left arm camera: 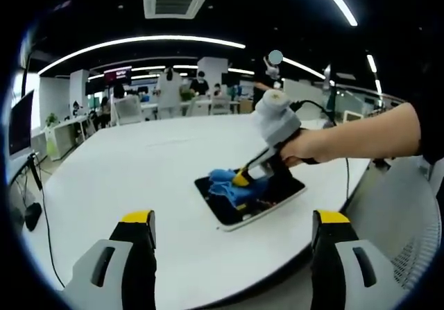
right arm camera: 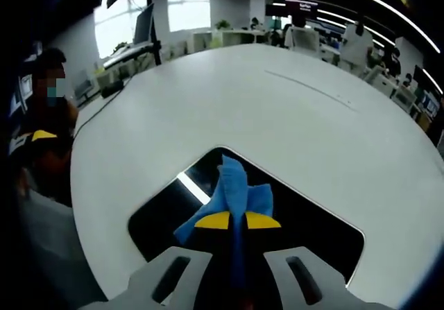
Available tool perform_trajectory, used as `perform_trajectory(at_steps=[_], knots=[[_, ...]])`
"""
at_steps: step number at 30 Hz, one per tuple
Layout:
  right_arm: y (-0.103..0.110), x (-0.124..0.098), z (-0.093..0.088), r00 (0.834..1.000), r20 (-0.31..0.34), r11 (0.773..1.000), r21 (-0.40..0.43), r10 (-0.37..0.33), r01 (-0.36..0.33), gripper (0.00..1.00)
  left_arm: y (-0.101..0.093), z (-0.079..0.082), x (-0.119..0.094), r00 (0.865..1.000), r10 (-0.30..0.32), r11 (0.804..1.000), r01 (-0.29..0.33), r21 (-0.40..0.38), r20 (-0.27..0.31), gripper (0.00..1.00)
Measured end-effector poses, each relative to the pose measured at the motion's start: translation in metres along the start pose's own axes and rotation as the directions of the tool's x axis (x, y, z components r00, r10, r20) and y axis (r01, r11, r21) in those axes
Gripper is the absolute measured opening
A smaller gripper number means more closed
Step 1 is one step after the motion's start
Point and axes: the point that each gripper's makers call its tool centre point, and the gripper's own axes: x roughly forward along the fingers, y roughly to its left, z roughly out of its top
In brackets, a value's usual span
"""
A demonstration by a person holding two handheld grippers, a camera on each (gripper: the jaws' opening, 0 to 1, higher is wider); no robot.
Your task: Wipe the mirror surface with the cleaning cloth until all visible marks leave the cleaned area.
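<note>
Left gripper view: left gripper (left arm camera: 232, 235) held back off the near table edge, jaws wide apart with nothing between them (kept clear, presumably to leave the wiping area free and everything in sight). Farther out on the white table (left arm camera: 139, 164): mirror (left arm camera: 274, 197), a dark rounded rectangle with a pale rim, lying flat near the right-hand edge. Blue cleaning cloth (left arm camera: 225, 185) bunched on its left part. Right gripper (left arm camera: 244, 177) entering from the right, gripped by a hand (left arm camera: 309, 145), angled down so that its yellow tips press the cloth against the glass.

Right gripper view: right gripper (right arm camera: 237, 220) with jaws drawn together, clamped on the cleaning cloth (right arm camera: 236, 188); a fold gripped between the yellow tips, the rest fanning out ahead over the mirror (right arm camera: 312, 220). Held low and forward, evidently to keep the cloth flat on the surface during a stroke. Ceiling light reflected as a bright bar on the glass, left of the cloth. Marks on the dark surface too faint to judge; wiping taken as under way.
</note>
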Motion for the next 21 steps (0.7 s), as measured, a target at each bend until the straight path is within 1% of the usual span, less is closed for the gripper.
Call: perform_trajectory(at_steps=[8,21], knots=[[-0.026,-0.013,-0.016,0.999,-0.012,0.999,0.022,-0.037,0.038,0.0,0.002,0.001,0.0,1.0,0.008,1.0,-0.008,0.0,0.006,0.93],[-0.063,-0.027,-0.035,0.996,-0.023,0.995,0.055,-0.08,0.082,0.0,0.002,0.0,-0.001,1.0,0.007,1.0,-0.007,0.001,0.0,0.93]])
